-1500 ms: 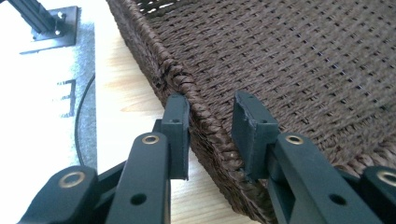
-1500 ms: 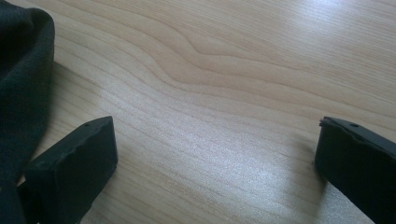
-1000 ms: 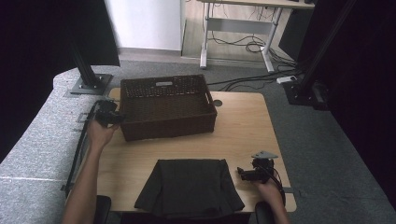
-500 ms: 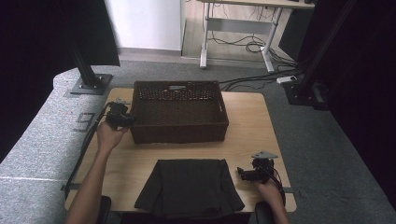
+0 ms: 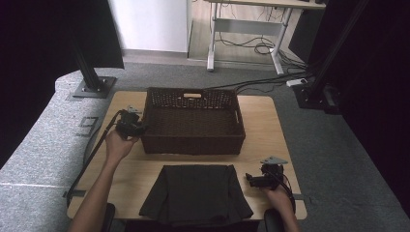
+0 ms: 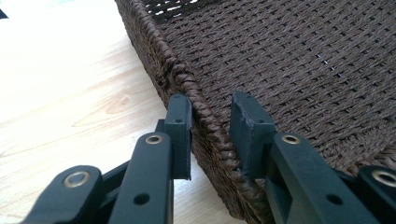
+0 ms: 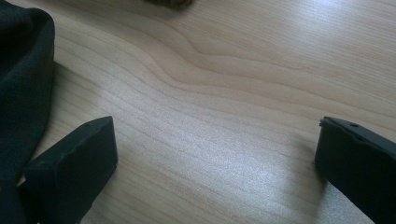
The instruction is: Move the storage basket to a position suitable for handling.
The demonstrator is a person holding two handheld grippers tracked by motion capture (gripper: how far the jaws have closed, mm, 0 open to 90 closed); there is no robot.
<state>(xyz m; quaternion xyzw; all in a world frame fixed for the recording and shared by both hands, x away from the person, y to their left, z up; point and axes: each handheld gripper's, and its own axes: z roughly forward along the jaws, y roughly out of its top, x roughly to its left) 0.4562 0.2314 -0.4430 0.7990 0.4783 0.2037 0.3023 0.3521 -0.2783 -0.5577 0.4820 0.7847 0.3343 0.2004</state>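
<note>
Now, basket: the brown woven basket [image 5: 193, 123] is sitting on the far half of the wooden table [image 5: 270, 125], farther to the right than it was a second ago and squarer to the table's edges.
Left gripper: the left gripper [image 6: 210, 126] is clamping the basket's left rim, one jaw outside the wall and the other inside, both pads pressing on the braided edge.
Left hand: the left hand [image 5: 118, 145] is travelling along with the basket, so the person is dragging it across the table by that rim rather than lifting it.
Right gripper: the right gripper [image 7: 215, 154] is resting near the table's front right corner with its jaws standing wide apart and nothing between them but bare wood; it is keeping the same place as a second ago.
Cloth: a dark folded cloth [image 5: 196, 193] is lying at the front edge of the table, just left of the right gripper and apart from the basket, unmoved.
Meaning: the basket is ending up directly behind the cloth, which probably readies it to receive the cloth.
Next: the left gripper likely needs to let go of the rim once the basket is lined up.
</note>
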